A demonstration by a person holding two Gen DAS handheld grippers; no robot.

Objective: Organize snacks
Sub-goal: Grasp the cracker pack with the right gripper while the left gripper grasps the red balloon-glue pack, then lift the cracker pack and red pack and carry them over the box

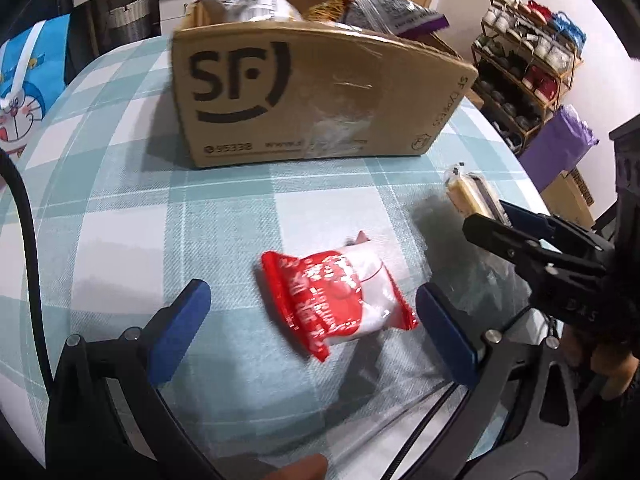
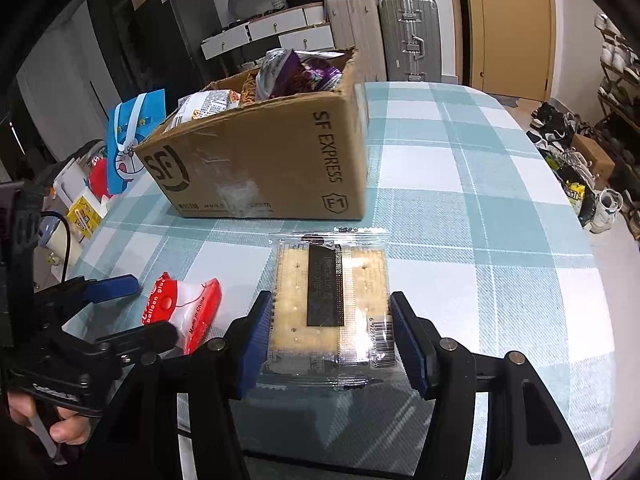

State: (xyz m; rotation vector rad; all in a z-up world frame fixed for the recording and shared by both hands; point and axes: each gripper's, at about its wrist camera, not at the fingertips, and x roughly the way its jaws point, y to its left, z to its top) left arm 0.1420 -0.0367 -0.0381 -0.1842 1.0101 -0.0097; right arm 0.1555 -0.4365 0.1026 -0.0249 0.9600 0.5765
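Note:
A red and white packet (image 1: 338,300) lies on the checked tablecloth between the open fingers of my left gripper (image 1: 312,312); the pads stand apart from it on both sides. It also shows in the right wrist view (image 2: 182,310). My right gripper (image 2: 326,334) is shut on a clear-wrapped cracker pack (image 2: 330,300) and holds it above the table; the pack also shows in the left wrist view (image 1: 470,196). A cardboard SF box (image 1: 316,92) with several snack bags in it stands behind, also in the right wrist view (image 2: 260,160).
The checked tablecloth (image 2: 480,200) covers a round table. A blue cartoon bag (image 2: 132,140) and small containers sit at the left edge. A shoe rack (image 1: 528,64), suitcases (image 2: 408,36) and drawers stand around the room.

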